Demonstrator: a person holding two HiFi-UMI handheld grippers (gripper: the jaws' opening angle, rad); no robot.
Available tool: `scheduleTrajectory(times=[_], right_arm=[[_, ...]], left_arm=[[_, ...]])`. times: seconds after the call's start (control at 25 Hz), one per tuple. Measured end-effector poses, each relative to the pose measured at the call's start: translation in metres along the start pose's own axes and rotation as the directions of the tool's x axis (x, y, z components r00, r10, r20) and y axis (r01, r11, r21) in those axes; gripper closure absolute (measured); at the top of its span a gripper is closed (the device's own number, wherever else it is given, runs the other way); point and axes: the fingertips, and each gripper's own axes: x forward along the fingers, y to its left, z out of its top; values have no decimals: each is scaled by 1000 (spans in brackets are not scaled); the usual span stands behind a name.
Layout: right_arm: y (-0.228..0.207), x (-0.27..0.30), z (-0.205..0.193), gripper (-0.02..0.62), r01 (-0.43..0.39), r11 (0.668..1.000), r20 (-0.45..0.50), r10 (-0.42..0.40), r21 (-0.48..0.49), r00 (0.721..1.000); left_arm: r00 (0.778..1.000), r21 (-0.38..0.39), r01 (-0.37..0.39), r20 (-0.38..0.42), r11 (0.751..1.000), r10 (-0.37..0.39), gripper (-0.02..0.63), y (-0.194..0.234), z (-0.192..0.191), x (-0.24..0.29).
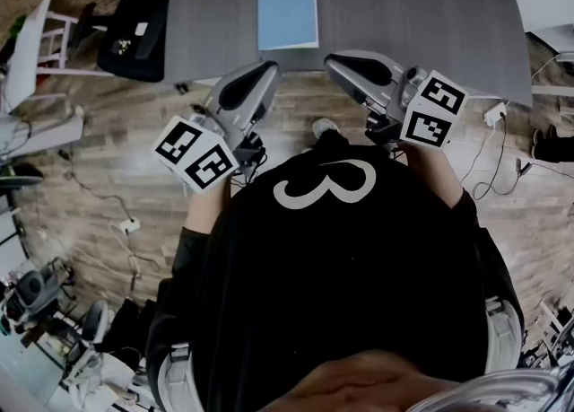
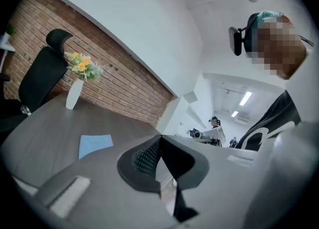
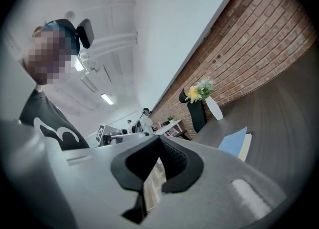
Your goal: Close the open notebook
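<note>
The notebook lies closed, blue cover up, on the grey table near its front edge. It also shows in the left gripper view as the flat blue notebook and in the right gripper view, where white page edges mark the notebook. Both grippers hang in front of the person's chest, off the table, over the wooden floor. My left gripper has its jaws together with nothing between them. My right gripper is likewise shut and empty. Neither touches the notebook.
A white vase of flowers stands at the table's far end by a brick wall. A black office chair sits at the table's left side. Cables trail over the floor. People stand far off in the room.
</note>
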Motion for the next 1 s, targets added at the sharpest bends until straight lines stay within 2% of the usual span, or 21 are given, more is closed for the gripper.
scheduleTrajectory(times=[0.56, 1.0], right_arm=[[19, -7, -4, 594, 8, 1000, 21, -8, 3, 1000], [17, -12, -14, 594, 31, 999, 19, -32, 20, 999]], left_arm=[[999, 34, 32, -5, 999, -32, 594, -25, -4, -7], [999, 6, 42, -10, 999, -42, 594, -27, -12, -7]])
